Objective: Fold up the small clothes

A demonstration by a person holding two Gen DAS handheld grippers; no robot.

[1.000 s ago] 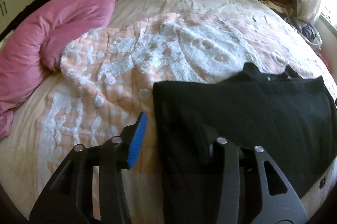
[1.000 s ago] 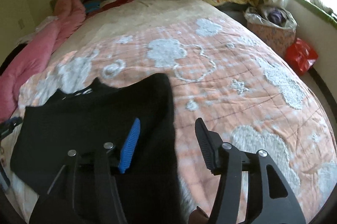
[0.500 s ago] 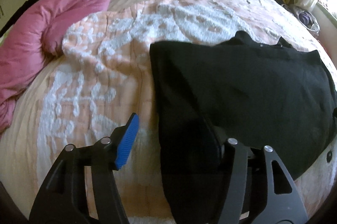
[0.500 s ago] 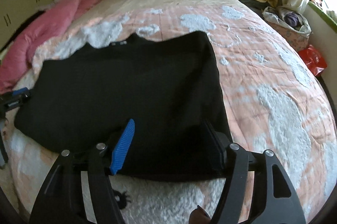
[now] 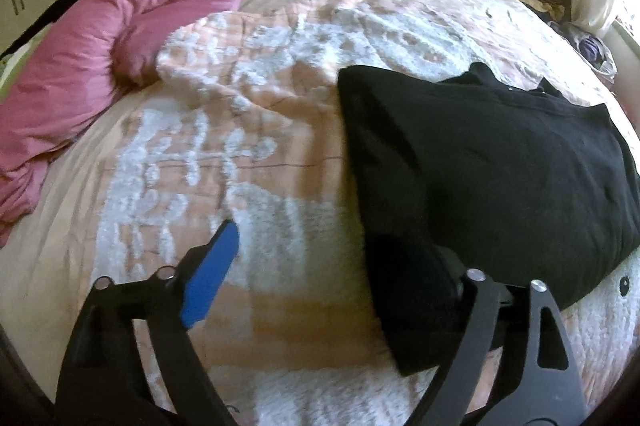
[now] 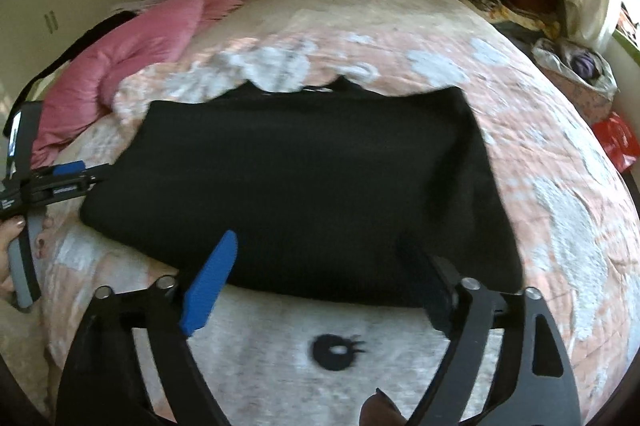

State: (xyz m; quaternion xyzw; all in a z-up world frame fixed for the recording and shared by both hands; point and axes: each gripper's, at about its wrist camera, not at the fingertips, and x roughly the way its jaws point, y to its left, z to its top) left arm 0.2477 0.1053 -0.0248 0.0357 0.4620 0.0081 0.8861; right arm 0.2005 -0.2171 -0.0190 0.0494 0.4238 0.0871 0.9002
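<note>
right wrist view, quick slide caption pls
Right gripper, jaws opening, above the near edge of a folded black garment on a peach bedspread.

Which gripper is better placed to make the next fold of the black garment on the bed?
Probably the right gripper: its opening jaws straddle the black knitted garment's near hem centrally. The left gripper, also opening, sits only at one side edge.

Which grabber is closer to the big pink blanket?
The left. The left gripper is at the black garment's edge on the side where the pink blanket lies. The right gripper is at the garment's near edge, farther from it.
</note>
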